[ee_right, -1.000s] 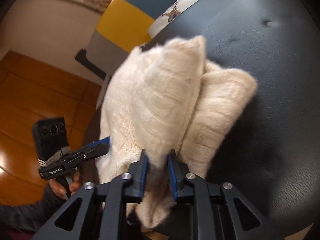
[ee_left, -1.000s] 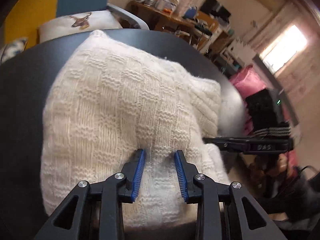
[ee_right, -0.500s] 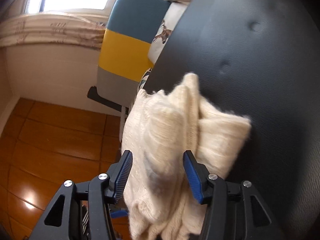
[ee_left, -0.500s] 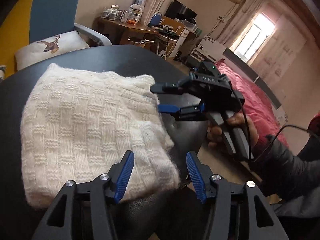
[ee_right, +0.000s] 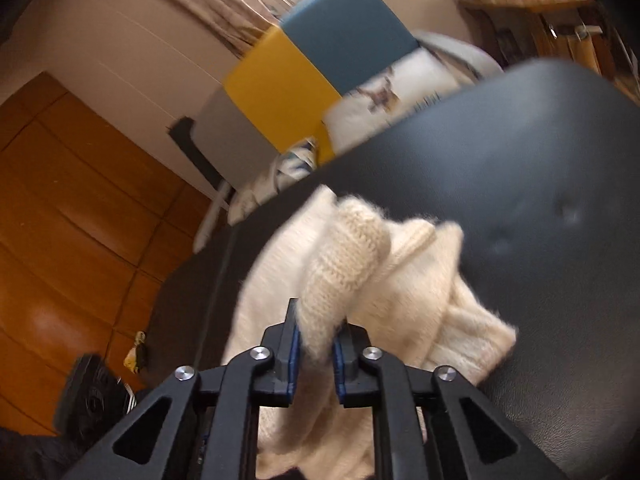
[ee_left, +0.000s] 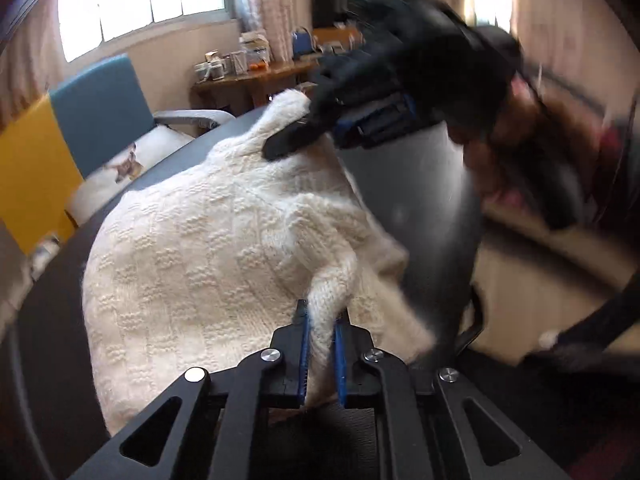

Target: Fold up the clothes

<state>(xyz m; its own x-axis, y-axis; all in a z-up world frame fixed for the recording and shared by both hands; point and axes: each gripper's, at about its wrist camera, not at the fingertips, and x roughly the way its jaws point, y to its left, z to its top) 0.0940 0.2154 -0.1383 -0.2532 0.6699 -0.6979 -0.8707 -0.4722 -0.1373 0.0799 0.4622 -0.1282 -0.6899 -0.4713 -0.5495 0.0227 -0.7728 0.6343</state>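
A cream knitted sweater lies bunched on a black padded surface. My left gripper is shut on a fold of the sweater at its near right edge. My right gripper is shut on another raised fold of the sweater. In the left wrist view the right gripper shows blurred, holding the sweater's far corner up.
A blue, yellow and grey chair with a deer-print cushion stands behind the black surface. A cluttered wooden desk is against the far wall. Wooden floor lies to the left.
Both grippers were open half a second ago; each has now closed on a fold of the sweater and lifted it. The sweater has gone from flat to bunched.
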